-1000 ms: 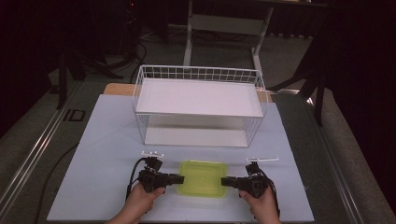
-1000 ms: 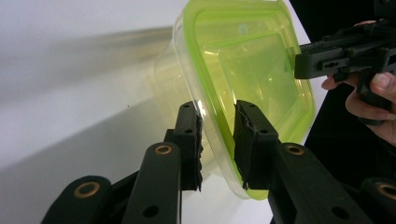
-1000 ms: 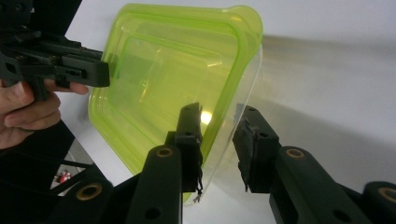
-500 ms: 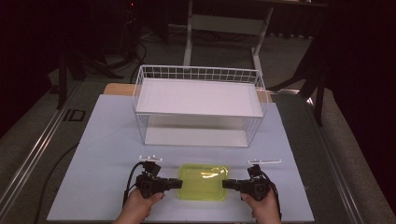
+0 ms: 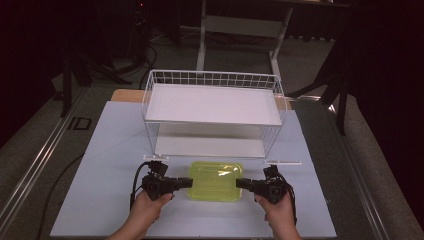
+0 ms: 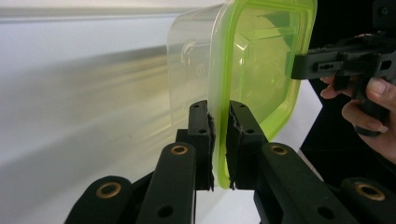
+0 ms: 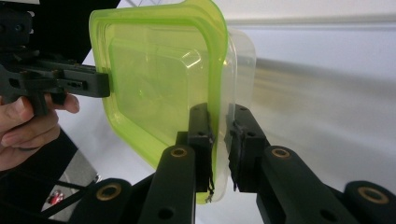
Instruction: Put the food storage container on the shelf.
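Note:
A clear plastic container with a yellow-green lid [image 5: 215, 181] is held near the front of the white table top [image 5: 110, 150]. My left gripper [image 5: 189, 182] is shut on its left rim and my right gripper [image 5: 240, 183] on its right rim. In the left gripper view the jaws pinch the lid's edge [image 6: 219, 109], and the container [image 6: 252, 70] shows edge-on with the right gripper [image 6: 345, 60] beyond. The right gripper view mirrors this: my right gripper [image 7: 218, 112] is clamped on the rim, with the container [image 7: 154, 79] ahead and the left gripper [image 7: 56, 79] at the far side.
A white wire rack [image 5: 212, 105] with an upper shelf and a lower shelf stands just behind the container. The table's near edge lies close below the hands. Dark floor, cables and stand legs surround the table.
Both grippers and the container dipped slightly toward the near edge, then came back a little toward the rack. Both grips have stayed shut on the rim.

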